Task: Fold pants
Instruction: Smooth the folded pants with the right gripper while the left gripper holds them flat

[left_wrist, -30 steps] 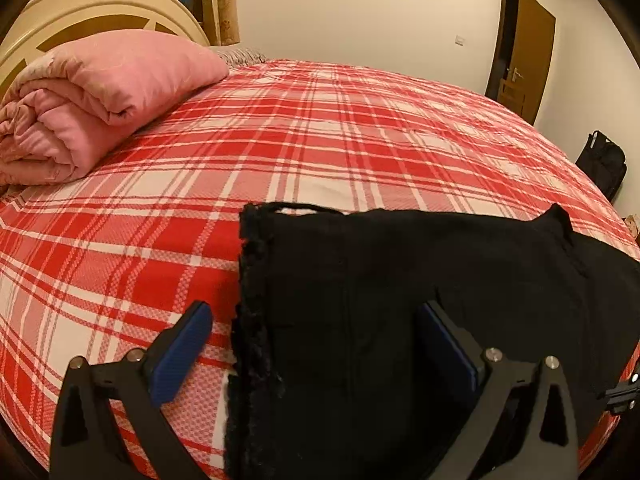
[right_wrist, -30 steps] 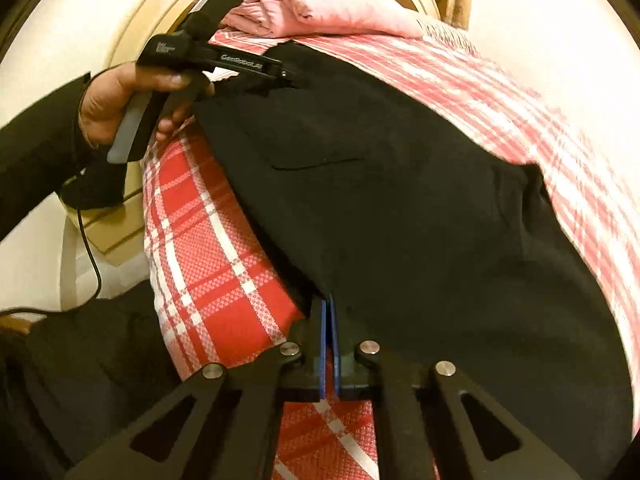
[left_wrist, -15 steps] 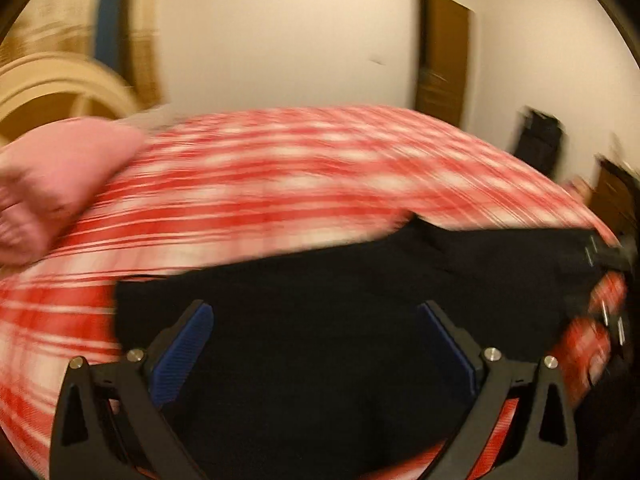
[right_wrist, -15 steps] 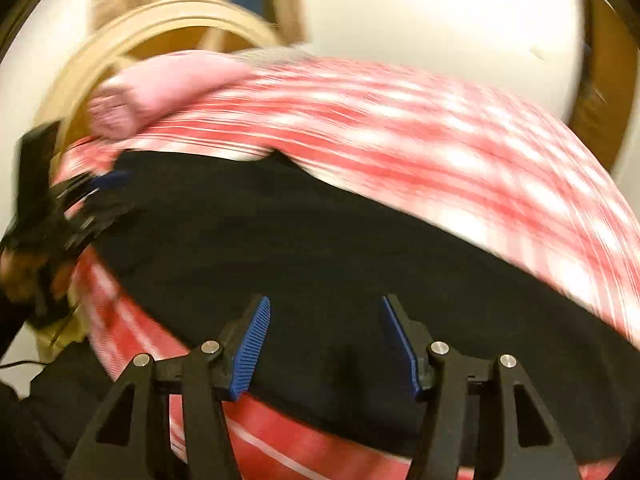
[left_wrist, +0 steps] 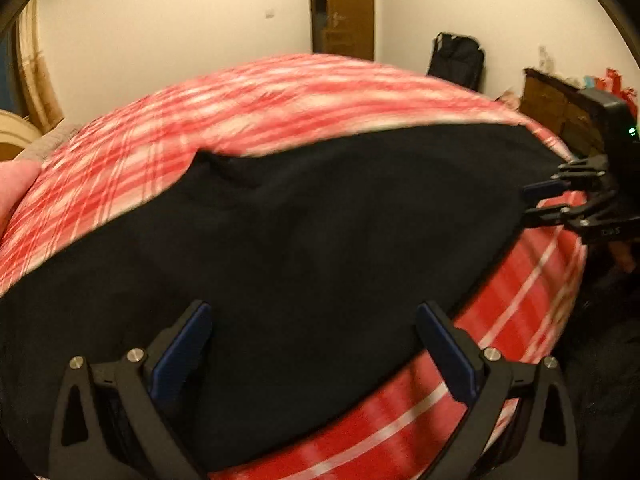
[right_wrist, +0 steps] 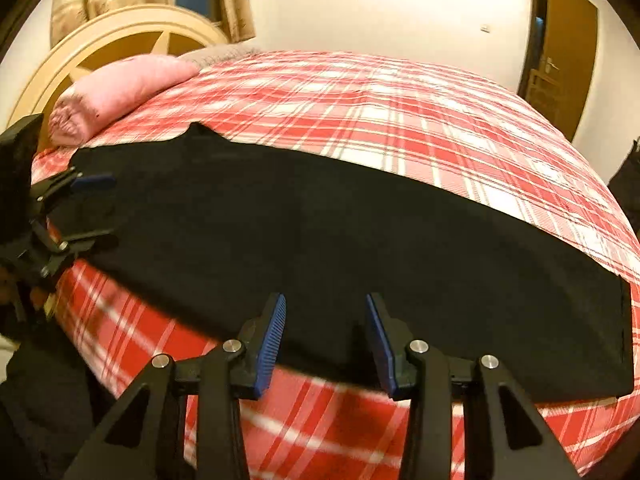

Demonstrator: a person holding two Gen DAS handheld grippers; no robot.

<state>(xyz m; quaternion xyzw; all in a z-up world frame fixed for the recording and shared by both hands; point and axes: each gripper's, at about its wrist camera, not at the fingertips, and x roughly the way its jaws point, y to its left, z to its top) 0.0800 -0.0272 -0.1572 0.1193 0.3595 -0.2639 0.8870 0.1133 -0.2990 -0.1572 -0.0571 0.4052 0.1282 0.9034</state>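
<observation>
Pants of plain black cloth [left_wrist: 304,248] lie folded lengthwise along the near edge of the red-and-white plaid bedspread [left_wrist: 280,96]. In the left wrist view, the left gripper [left_wrist: 312,344], a second ago at one end of them, now hovers over their middle, jaws wide, holding nothing.

In the right wrist view, the right gripper [right_wrist: 326,336], earlier pinched shut, has let go and is closing again on nothing. Likely a crosswise fold follows. Count: one pants, two grippers, one rolled pink quilt [right_wrist: 120,92].
</observation>
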